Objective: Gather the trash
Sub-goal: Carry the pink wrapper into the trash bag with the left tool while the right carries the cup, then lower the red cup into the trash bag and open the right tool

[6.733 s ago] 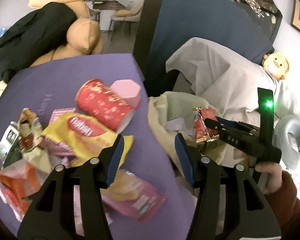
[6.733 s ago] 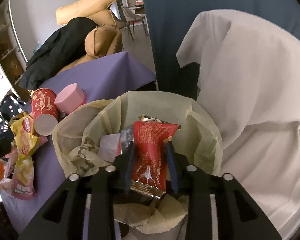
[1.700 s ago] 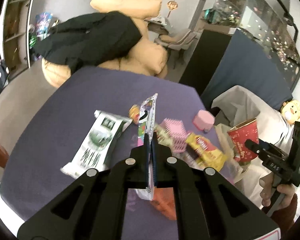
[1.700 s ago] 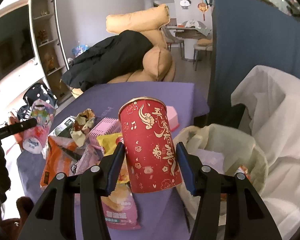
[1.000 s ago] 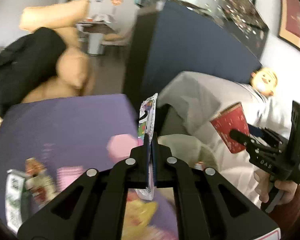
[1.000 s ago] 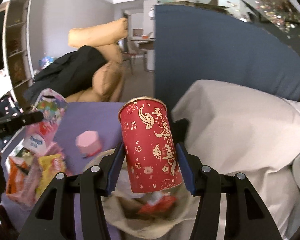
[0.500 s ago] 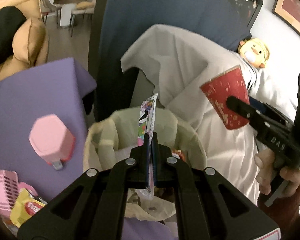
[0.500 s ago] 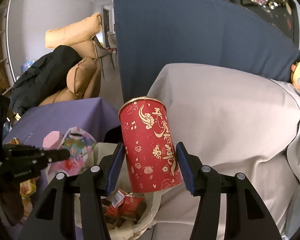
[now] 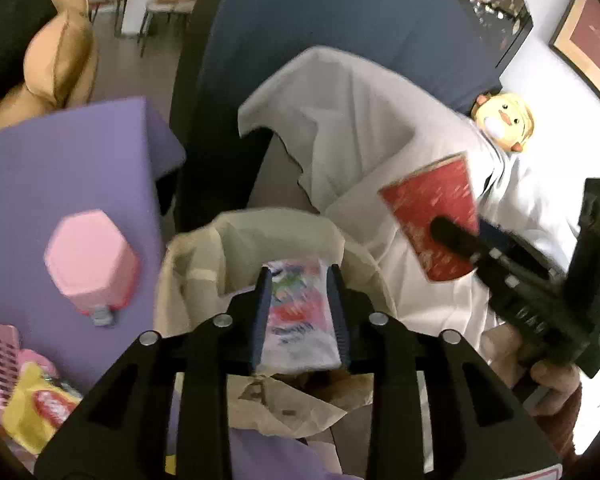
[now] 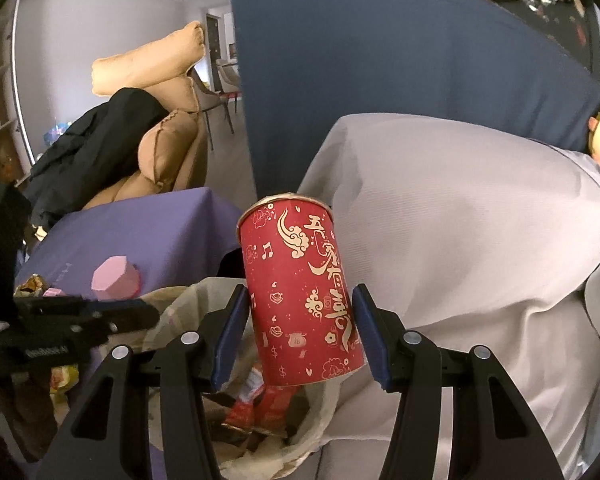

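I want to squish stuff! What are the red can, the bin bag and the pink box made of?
The red can looks like stiff cardboard, smooth with printed gold patterns and a thin rim; it could be thin metal. The bin bag seems thin plastic film, pale, crinkly and slightly see-through. The pink box looks like hard, matte plastic with flat, sharp-edged faces.

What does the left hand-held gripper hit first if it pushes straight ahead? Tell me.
Probably the colourful wrapper between the left hand-held gripper fingers, then the trash bag just beyond; depth is hard to judge.
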The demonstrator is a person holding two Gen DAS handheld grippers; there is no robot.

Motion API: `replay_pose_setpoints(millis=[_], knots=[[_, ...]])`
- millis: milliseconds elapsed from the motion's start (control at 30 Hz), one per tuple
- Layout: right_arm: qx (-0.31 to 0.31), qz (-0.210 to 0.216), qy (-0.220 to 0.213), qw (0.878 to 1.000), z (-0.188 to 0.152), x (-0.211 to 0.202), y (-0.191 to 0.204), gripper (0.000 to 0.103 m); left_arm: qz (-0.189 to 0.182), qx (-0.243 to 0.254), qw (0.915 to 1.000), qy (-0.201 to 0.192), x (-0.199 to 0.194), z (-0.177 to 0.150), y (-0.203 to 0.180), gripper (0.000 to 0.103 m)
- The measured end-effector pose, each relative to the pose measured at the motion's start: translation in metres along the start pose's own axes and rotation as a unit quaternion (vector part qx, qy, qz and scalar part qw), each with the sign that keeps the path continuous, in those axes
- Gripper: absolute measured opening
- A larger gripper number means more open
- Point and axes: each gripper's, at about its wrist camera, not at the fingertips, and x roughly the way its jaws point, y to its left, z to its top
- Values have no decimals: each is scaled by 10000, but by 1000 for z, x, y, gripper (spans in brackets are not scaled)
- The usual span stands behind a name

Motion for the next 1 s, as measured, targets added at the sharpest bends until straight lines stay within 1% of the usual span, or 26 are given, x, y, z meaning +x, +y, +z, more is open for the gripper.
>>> replay_pose_setpoints(millis=[200,300,367,433,567,700,767,800,867,900,1000], knots=[[-18,464,201,9987,-13,14,28,50,427,-120,9982,-409,-41,-1,14,35],[-4,680,483,9965,-32,36,43,51,576,-160,9969,-514,-53,-5,22,37],[-53,642,646,9958,-44,52,49,51,615,-195,9965,-539,-59,-9,27,37],[-124,456,921,9946,-57,73,52,50,635,-225,9963,-537,-63,-13,31,37],[-107,306,1306,9909,-71,96,51,51,646,-296,9958,-576,-72,-19,38,37],[-213,239,1450,9889,-71,101,57,51,692,-332,9952,-602,-79,-22,42,38],[-411,142,1498,9878,-71,100,64,52,694,-326,9950,-638,-86,-26,45,39],[-505,77,1553,9865,-71,101,67,52,695,-324,9948,-670,-89,-27,47,42],[-589,51,1685,9839,-72,105,69,52,714,-338,9939,-765,-96,-30,51,43],[-591,39,1780,9822,-73,106,70,52,712,-352,9938,-774,-99,-31,53,43],[-512,15,1885,9807,-78,106,68,53,673,-411,9938,-782,-107,-34,61,44]])
